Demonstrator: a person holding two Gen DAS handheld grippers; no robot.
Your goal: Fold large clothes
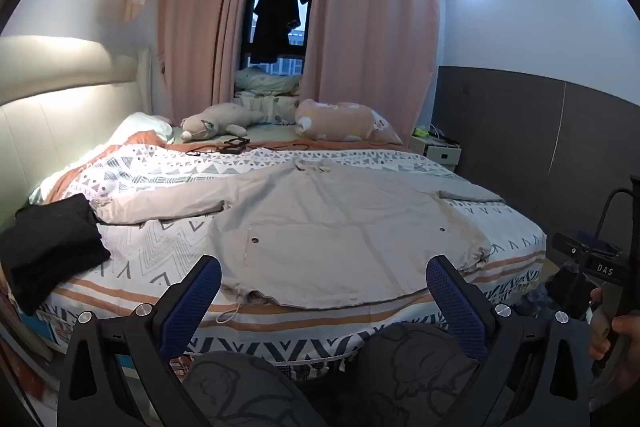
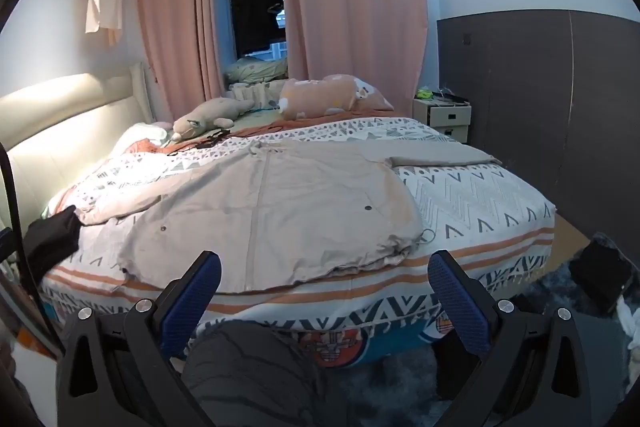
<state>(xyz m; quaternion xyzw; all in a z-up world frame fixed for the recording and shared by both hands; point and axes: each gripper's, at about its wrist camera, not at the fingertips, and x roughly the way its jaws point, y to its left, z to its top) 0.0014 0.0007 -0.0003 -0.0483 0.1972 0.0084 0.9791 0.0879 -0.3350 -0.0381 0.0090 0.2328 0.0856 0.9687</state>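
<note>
1. Left wrist view shows a large beige cotton coat with a drawstring hem and dark snap buttons [image 1: 332,227] spread flat on the patterned white, grey and orange quilt [image 1: 168,243] of the bed. Its hem lies at the near edge and its collar points toward the pillows; I judge it is laid out this way so both sleeves and the hem can be reached from where the person stands.
2. One sleeve [image 1: 160,205] runs out to the left, ending just beside a folded black garment [image 1: 52,247]. That garment sits at the bed's left edge, probably set aside as finished or waiting.
3. The other sleeve [image 2: 436,153] stretches to the right, flat on the quilt.
4. The left gripper [image 1: 324,287] hangs just short of the bed edge, pointing slightly downward at the hem. Its blue-padded jaws are spread wide and nothing is between them.
5. The right gripper [image 2: 324,285] is likewise released, jaws fully apart and empty, aimed at the hem's right part and touching no cloth.
6. Folding has not begun by the look of it; the coat lies fully unfolded.
</note>
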